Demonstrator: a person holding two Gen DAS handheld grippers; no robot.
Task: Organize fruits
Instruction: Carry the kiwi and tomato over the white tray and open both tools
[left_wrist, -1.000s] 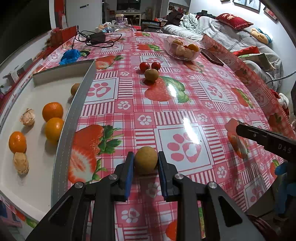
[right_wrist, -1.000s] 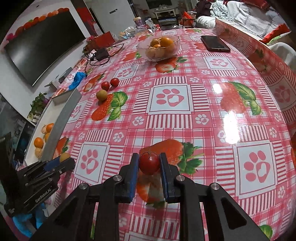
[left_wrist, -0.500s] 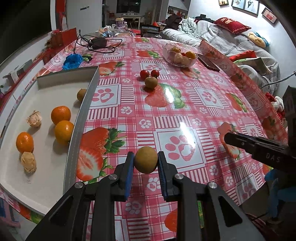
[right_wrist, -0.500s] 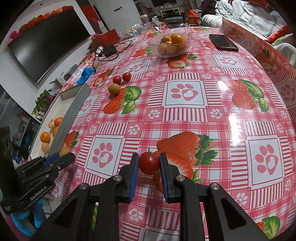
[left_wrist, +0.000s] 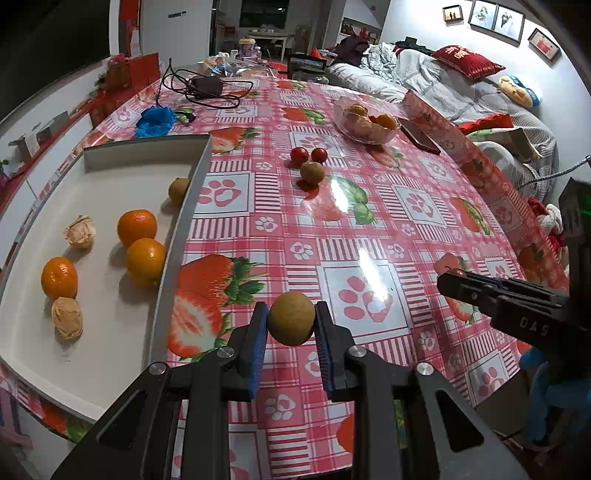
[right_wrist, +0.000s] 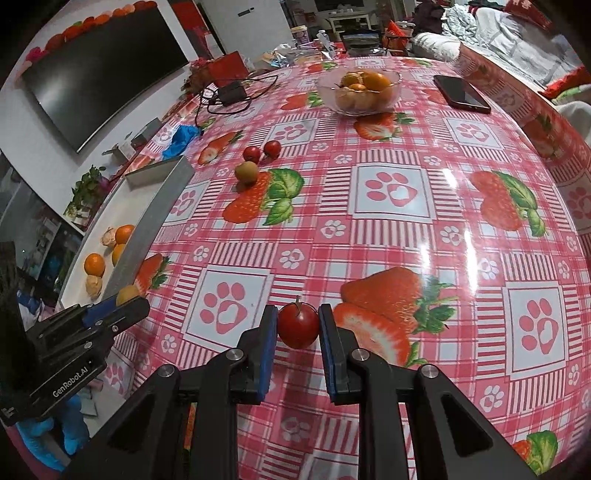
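My left gripper (left_wrist: 291, 325) is shut on a round brown-green fruit (left_wrist: 291, 316), held above the tablecloth just right of the white tray (left_wrist: 110, 354). In the tray lie three oranges (left_wrist: 136, 227), two pale wrinkled fruits (left_wrist: 80, 232) and a brown fruit (left_wrist: 178, 189) by its wall. My right gripper (right_wrist: 297, 326) is shut on a small red fruit (right_wrist: 297, 325) with a stem, above the table's near side. In the right wrist view the left gripper (right_wrist: 110, 312) shows at the lower left with its fruit. A brown fruit (left_wrist: 312, 172) and two red ones (left_wrist: 299, 155) lie mid-table.
A glass bowl (right_wrist: 360, 90) of oranges stands at the far side, with a dark phone (right_wrist: 461, 94) to its right. A charger with black cable (left_wrist: 205, 86) and a blue crumpled glove (left_wrist: 155, 118) lie beyond the tray. A sofa (left_wrist: 461, 96) borders the table's right edge.
Both grippers have risen and drawn back slightly with their fruits, so more of the table and tray shows. Both grips are unchanged.
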